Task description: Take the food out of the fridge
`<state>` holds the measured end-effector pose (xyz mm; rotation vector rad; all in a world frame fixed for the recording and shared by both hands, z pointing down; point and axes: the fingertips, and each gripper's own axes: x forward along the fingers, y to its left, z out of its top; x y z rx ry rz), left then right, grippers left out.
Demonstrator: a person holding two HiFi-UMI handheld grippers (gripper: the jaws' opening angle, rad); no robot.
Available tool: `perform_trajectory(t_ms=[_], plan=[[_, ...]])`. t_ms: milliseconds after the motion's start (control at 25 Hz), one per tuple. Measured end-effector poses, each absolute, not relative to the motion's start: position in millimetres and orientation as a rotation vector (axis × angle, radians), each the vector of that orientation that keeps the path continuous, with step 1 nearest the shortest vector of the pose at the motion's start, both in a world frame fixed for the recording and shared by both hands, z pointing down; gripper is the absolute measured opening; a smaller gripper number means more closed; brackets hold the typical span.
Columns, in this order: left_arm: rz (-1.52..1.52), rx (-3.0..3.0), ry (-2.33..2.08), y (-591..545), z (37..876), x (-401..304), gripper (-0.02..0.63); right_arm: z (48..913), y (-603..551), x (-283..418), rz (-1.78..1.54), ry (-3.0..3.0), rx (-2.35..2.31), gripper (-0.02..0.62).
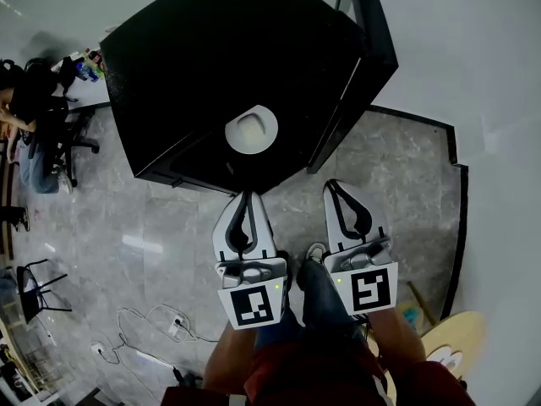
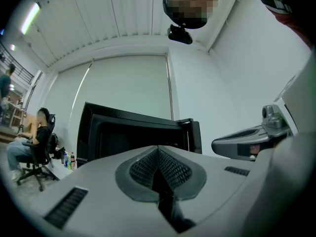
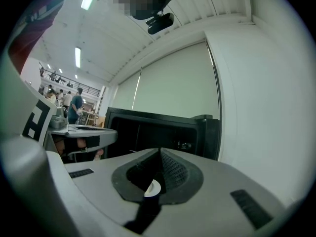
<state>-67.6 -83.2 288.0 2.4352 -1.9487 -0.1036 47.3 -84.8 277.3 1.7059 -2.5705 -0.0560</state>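
Directly ahead of both tools stands one black fridge. Its single door is swung open ahead and to the right of the right hand-held gripper. The left hand-held gripper is held just beside the right one, and both are pointed level at the fridge's open front without touching it.

In the left gripper view, the left jaws are seen pressed together with nothing between them. In the right gripper view, the right jaws are likewise closed. A small white round patch shows in the hollow behind the pads, but what it is cannot be told.

One white round dish lies on the fridge top, just ahead of the left hand-held gripper. Whether food is in it cannot be told. The fridge's inside is dark in both gripper views, and no food can be made out there.

Two marker cubes are counted, one behind the left jaws and one behind the right.

Far to the left of the left hand-held gripper, one seated person is seen on one office chair. A few small bottles stand nearby on a desk, too small to be counted.

Loose cables lie on the grey stone floor, behind and to the left.
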Motion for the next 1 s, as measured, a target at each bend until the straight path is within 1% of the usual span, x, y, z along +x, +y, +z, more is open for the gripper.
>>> perform_trajectory(t_ms=[480,680,1000], plan=[[-0.095,2.406,-1.986,-101.0,324.9,-65.0,0.014,319.3,-103.8,52.1,-0.045,-2.565,1.695,0.025],[-0.086,2.480,-2.001,-104.9,339.9,-63.6,0.014,339.3,-110.9,53.8,-0.046,-2.567,1.700,0.025],[-0.059,2.458,-2.007,-112.7,377.0,-62.8,0.014,376.4,-121.3,54.5,-0.038,-2.560,1.695,0.025]])
